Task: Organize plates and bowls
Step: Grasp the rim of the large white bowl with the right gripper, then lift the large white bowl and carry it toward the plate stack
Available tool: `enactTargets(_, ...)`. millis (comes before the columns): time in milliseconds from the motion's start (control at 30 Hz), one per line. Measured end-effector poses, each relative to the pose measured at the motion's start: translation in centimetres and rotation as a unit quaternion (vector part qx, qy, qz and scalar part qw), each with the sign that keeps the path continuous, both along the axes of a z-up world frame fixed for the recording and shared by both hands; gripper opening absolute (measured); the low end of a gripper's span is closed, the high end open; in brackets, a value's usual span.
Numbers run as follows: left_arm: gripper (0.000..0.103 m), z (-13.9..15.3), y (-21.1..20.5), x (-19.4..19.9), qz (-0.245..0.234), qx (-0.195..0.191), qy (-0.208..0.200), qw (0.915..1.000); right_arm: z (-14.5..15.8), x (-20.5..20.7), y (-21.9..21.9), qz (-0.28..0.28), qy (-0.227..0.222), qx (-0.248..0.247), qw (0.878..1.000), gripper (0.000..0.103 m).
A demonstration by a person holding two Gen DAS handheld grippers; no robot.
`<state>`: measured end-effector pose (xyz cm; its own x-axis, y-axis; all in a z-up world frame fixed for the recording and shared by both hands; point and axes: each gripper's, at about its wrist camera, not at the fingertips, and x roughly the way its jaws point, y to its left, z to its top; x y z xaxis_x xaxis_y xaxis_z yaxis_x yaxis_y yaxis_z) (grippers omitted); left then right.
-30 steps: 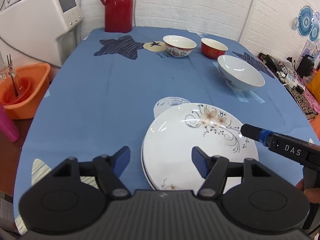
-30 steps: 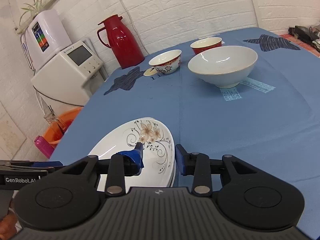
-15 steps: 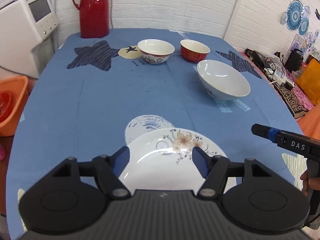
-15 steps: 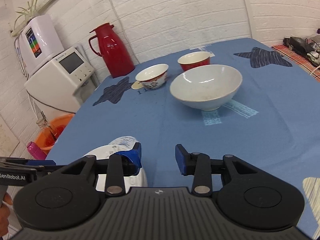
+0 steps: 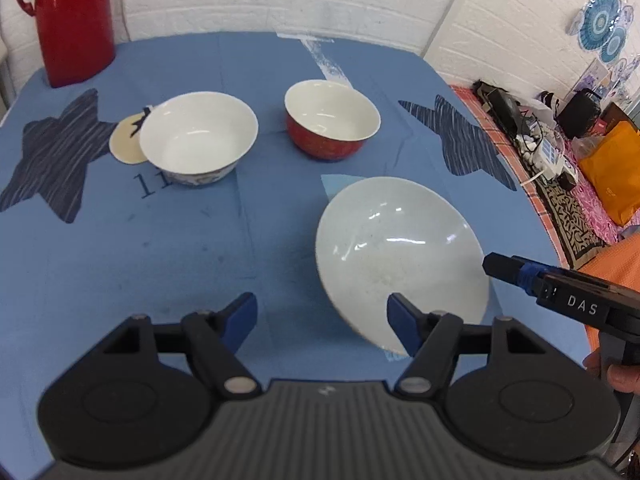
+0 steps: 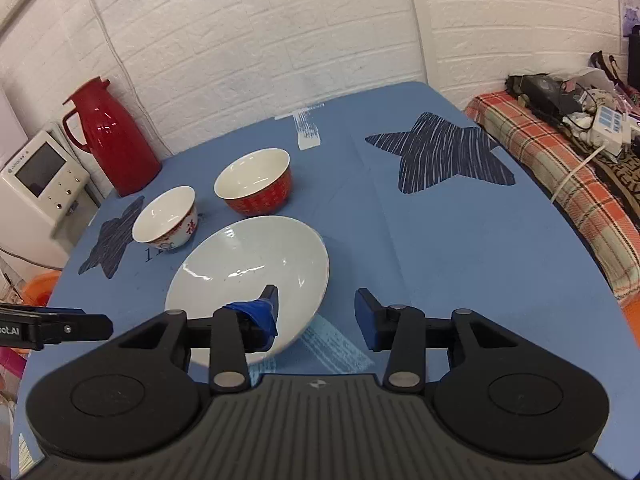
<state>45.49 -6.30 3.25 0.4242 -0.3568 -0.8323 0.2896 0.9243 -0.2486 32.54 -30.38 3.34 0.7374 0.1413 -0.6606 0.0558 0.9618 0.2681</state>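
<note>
Both tongs stand with jaws apart, gripping nothing: the left gripper [image 5: 322,322] hovers beside the big pale bowl [image 5: 400,256], while the right gripper [image 6: 316,314] straddles that bowl's near rim, its left finger above the inside. Beyond it sit the white patterned bowl [image 6: 166,220] and red bowl [image 6: 254,182] on the blue tablecloth [image 6: 440,240], then the red thermos [image 6: 114,140] by the wall
</note>
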Motion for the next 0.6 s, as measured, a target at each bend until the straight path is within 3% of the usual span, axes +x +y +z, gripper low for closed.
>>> enactTargets(133, 0.070, -1.9, -1.2, 3.0, 0.003, -0.017, 0.027, 0.9995, -2.0, 4.2, -0.5, 0.012, 0.042, 0.013, 0.999, 0.028)
enactTargets(300, 0.070, -4.0, -2.3, 4.7, -0.002, -0.011, 0.053, 0.9985, -3.9, 7.0, -0.1, 0.032, 0.081, 0.023, 0.996, 0.030)
enactTargets(433, 0.070, -4.9, -2.6, 5.2, -0.005, -0.014, 0.065, 0.9978, -4.3, 8.1, 1.2, 0.054, 0.102, -0.002, 0.993, 0.033)
enactTargets(500, 0.060, -5.2, -2.6, 5.3, -0.009, -0.017, 0.071, 0.9973, -4.8, 8.8, 1.7, 0.062, 0.129, -0.017, 0.990, 0.034)
enactTargets(567, 0.029, -5.8, -2.6, 5.7, -0.014, -0.021, 0.094, 0.9952, -5.0, 9.0, 2.0, 0.065, 0.133, -0.020, 0.989, 0.034)
enactTargets(600, 0.026, -6.2, -2.5, 5.8, -0.014, -0.036, 0.108, 0.9934, -5.0, 9.0, 2.1, 0.066, 0.134, -0.017, 0.989, 0.033)
